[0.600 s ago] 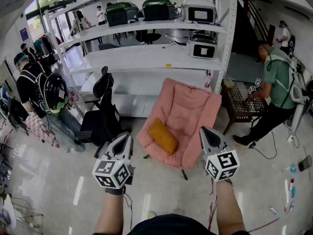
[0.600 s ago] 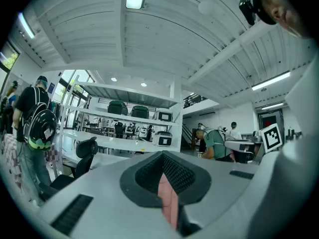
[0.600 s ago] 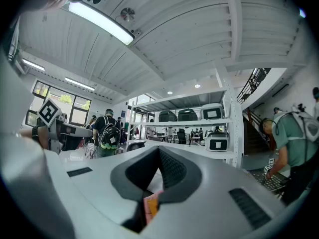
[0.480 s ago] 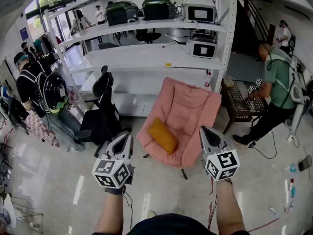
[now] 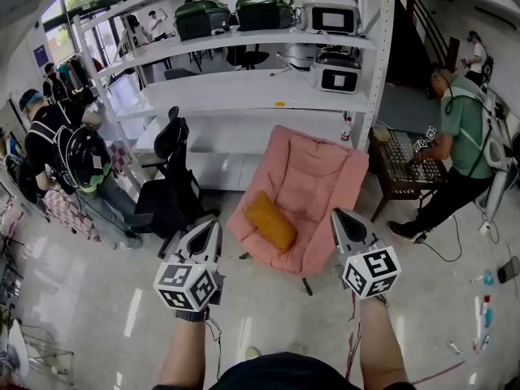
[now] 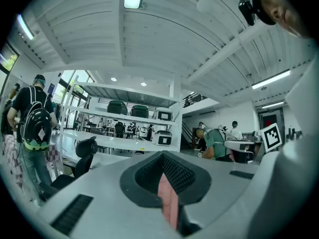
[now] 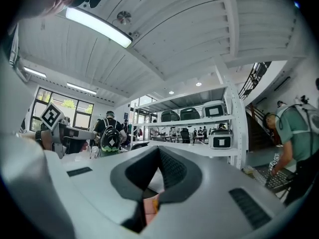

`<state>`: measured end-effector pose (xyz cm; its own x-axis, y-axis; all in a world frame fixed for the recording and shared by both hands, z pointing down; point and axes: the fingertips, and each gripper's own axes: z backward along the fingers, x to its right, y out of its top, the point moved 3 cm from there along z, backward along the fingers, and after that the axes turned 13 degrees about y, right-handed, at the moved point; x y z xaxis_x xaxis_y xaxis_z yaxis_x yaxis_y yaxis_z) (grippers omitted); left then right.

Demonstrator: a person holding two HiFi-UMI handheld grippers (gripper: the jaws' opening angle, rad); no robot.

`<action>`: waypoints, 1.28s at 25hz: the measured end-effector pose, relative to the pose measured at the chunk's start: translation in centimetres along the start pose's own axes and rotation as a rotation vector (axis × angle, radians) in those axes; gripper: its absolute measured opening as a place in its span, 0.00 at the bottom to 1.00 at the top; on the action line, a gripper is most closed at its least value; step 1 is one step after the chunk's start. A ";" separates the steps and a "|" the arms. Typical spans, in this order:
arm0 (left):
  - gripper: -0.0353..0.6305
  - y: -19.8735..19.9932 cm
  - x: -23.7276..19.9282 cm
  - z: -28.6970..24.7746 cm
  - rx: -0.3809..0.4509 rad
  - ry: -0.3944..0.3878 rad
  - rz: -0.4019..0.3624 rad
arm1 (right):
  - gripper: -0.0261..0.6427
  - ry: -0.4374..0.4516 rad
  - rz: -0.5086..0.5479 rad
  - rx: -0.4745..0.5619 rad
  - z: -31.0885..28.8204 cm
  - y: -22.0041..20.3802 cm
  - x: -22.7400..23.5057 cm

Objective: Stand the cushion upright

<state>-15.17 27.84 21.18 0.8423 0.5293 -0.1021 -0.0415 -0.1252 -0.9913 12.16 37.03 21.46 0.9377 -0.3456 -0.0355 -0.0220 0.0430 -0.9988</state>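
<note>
A bright workshop with a glossy pale floor (image 5: pixel 73 299) spreads out below the camera, and tall white metal shelving (image 5: pixel 244 96) fills the far wall, well ahead of both tongs. The left gripper (image 5: pixel 213 224) and the right gripper (image 5: pixel 340 214), each a grey wedge with a black-and-white marker cube at its rear, are held level and side by side, pointing forward. The jaws of each are closed to a thin slit, with nothing gripped; through each slit only a sliver of pink shows. Ahead of them, in the gap between the two tips, stands a salmon-pink padded lounge chair (image 5: pixel 317 173) with a tall quilted back. The mustard-yellow rectangular fabric cushion (image 5: pixel 270 223) lies flat on that chair's seat, angled across its left half, a little nearer the left gripper's tip than the right one's and touching neither. Just ahead of the left gripper and to its left stands a black office swivel chair (image 5: pixel 171 189). Farther left of that, a person wearing a black backpack with green trim (image 5: pixel 77 157) stands facing away. Well to the right of the right gripper, a person in a green shirt (image 5: pixel 463 132) bends over a dark low table (image 5: pixel 402 169).
</note>
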 end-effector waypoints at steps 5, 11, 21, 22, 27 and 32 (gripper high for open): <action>0.06 -0.5 0.5 -0.1 -0.009 0.013 -0.011 | 0.05 0.017 -0.011 0.005 0.5 -0.6 0.4; 0.06 -1.2 2.1 -0.3 -0.015 0.015 -0.022 | 0.05 0.023 -0.019 0.006 1.8 -1.1 1.1; 0.06 -2.4 3.6 -1.6 -0.036 0.050 -0.039 | 0.05 0.080 -0.045 0.003 0.8 -3.0 3.2; 0.06 -2.5 3.5 -1.9 -0.038 0.051 -0.038 | 0.05 0.082 -0.045 0.001 0.6 -3.1 3.4; 0.06 -3.5 2.7 -4.4 -0.051 0.054 -0.029 | 0.05 0.097 -0.045 -0.024 -1.7 -4.4 4.3; 0.06 -4.6 0.6 -8.3 -0.067 0.051 -0.016 | 0.05 0.109 -0.033 -0.076 -5.6 -6.2 5.2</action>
<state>-10.03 21.77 26.37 0.8687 0.4889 -0.0802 0.0067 -0.1735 -0.9848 15.26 29.73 27.31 0.8954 -0.4452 -0.0021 -0.0219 -0.0395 -0.9990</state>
